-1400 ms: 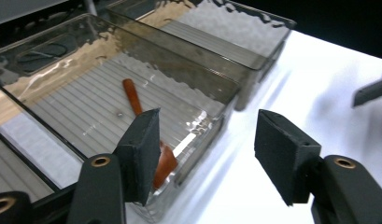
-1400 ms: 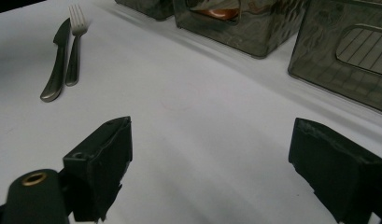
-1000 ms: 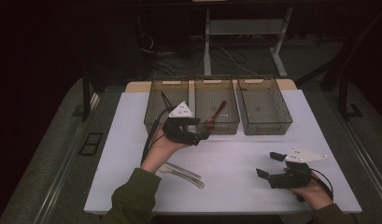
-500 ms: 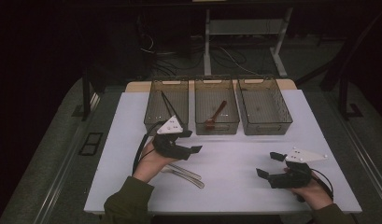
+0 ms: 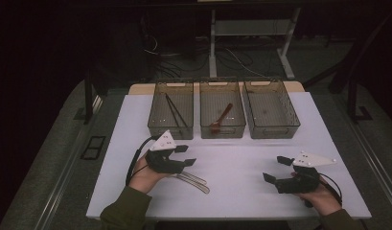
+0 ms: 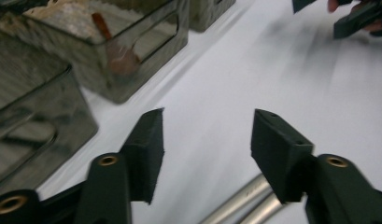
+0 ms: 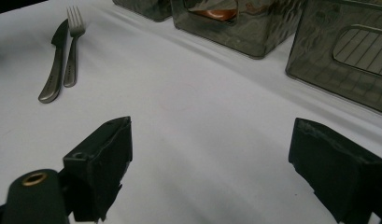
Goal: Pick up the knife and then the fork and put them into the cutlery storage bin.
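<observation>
A metal fork point(image 7: 73, 46) and knife point(image 7: 53, 65) lie side by side on the white table point(image 5: 241, 158), near its front left. My left gripper point(image 5: 186, 155) hovers just over their handles point(image 6: 240, 205). Its jaws have just been closing. They still stand apart and the pads point(image 6: 149, 149) touch nothing. My right gripper point(image 5: 275, 168) rests at the front right, open, with bare table between its pads point(image 7: 107, 158). A brown spoon point(image 5: 222, 116) lies in the middle bin point(image 5: 222, 132).
Three smoky clear bins stand in a row at the back. The left bin point(image 5: 170, 129) holds thin black sticks point(image 5: 174, 110); the right bin point(image 5: 272, 130) has nothing in it. Dark floor, cables and a table frame lie beyond the far edge.
My left gripper has drawn back from the middle bin toward the person and sunk over the fork and knife, its jaws narrower. The right gripper has kept still.
</observation>
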Demonstrator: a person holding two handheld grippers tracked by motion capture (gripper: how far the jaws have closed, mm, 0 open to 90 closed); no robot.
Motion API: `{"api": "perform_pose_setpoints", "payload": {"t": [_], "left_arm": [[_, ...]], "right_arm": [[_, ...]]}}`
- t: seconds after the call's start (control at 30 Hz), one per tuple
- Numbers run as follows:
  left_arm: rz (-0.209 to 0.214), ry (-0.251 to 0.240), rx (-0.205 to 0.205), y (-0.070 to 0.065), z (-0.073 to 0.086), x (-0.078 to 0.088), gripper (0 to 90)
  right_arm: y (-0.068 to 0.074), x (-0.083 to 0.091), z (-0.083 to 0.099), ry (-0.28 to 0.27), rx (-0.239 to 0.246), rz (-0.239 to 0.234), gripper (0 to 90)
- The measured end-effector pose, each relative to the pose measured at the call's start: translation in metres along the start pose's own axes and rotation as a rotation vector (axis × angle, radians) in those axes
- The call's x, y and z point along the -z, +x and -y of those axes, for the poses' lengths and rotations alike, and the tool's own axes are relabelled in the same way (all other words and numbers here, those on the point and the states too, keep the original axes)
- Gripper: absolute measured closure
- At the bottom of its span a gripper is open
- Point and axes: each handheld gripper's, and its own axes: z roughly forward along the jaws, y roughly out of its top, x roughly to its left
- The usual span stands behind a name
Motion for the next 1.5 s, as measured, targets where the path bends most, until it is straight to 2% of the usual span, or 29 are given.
{"api": "perform_pose_setpoints", "payload": {"t": [0.27, 0.37, 0.57, 0.77, 0.9, 1.1, 1.23, 1.5], "left_arm": [[-0.038, 0.048, 0.024, 0.011, 0.018, 0.015, 68.7], [-0.070, 0.077, 0.030, 0.016, 0.025, 0.019, 76.3], [-0.068, 0.111, 0.061, 0.024, 0.035, 0.026, 88.5], [-0.074, 0.169, 0.059, 0.027, 0.045, 0.025, 89.0], [-0.061, 0.181, 0.062, 0.028, 0.047, 0.020, 89.0], [-0.033, 0.229, 0.042, 0.025, 0.049, 0.005, 89.0], [-0.032, 0.258, 0.020, 0.024, 0.050, 0.000, 89.0], [-0.043, 0.266, 0.012, 0.023, 0.051, -0.003, 89.2]], "right_arm": [[0.000, 0.001, 0.000, 0.001, 0.000, 0.004, 13.9], [0.000, 0.000, 0.000, 0.006, 0.003, 0.003, 13.9], [0.000, 0.000, 0.000, 0.004, 0.002, 0.003, 13.9], [0.000, 0.000, 0.000, 0.006, 0.002, 0.002, 13.9], [0.000, 0.000, 0.000, 0.006, 0.003, 0.003, 13.9], [0.000, 0.000, 0.000, 0.005, 0.006, 0.004, 13.9], [0.000, 0.000, 0.000, 0.005, 0.005, 0.005, 13.9], [0.000, 0.000, 0.000, 0.006, 0.004, 0.004, 13.9]]}}
